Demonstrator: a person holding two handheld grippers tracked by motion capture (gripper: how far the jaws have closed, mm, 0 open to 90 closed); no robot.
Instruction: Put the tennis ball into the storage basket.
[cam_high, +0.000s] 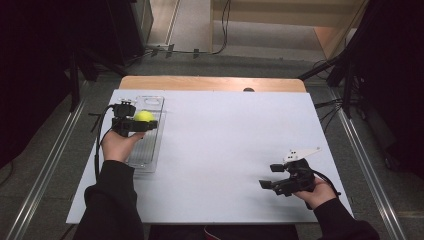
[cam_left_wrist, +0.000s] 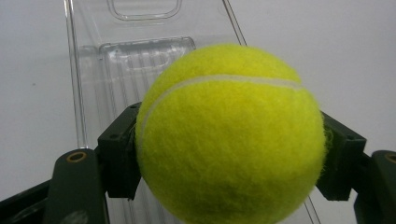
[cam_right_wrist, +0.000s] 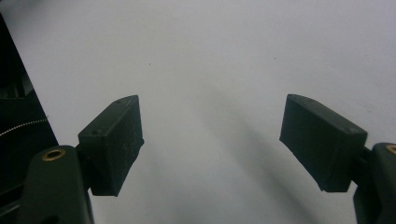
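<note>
A yellow-green tennis ball (cam_high: 143, 115) is clamped between the black jaws of my left gripper (cam_high: 148, 119), which is shut on it. In the left gripper view the ball (cam_left_wrist: 231, 140) bulges between the two pads (cam_left_wrist: 119, 154), and the ribbed floor of a clear plastic tray (cam_left_wrist: 116, 60) shows behind it. The high view places ball and gripper over the far half of the tray (cam_high: 143, 159), at the table's left side. At the near right, my right gripper (cam_high: 270, 176) stands open over bare white surface. Its pads (cam_right_wrist: 114, 140) are wide apart with nothing between them.
A white sheet (cam_high: 225, 140) covers the table, and a strip of wood (cam_high: 210, 82) shows along its far edge. A small dark thing (cam_high: 248, 89) lies at that far edge. Metal rails and dark stands flank the table on both sides.
</note>
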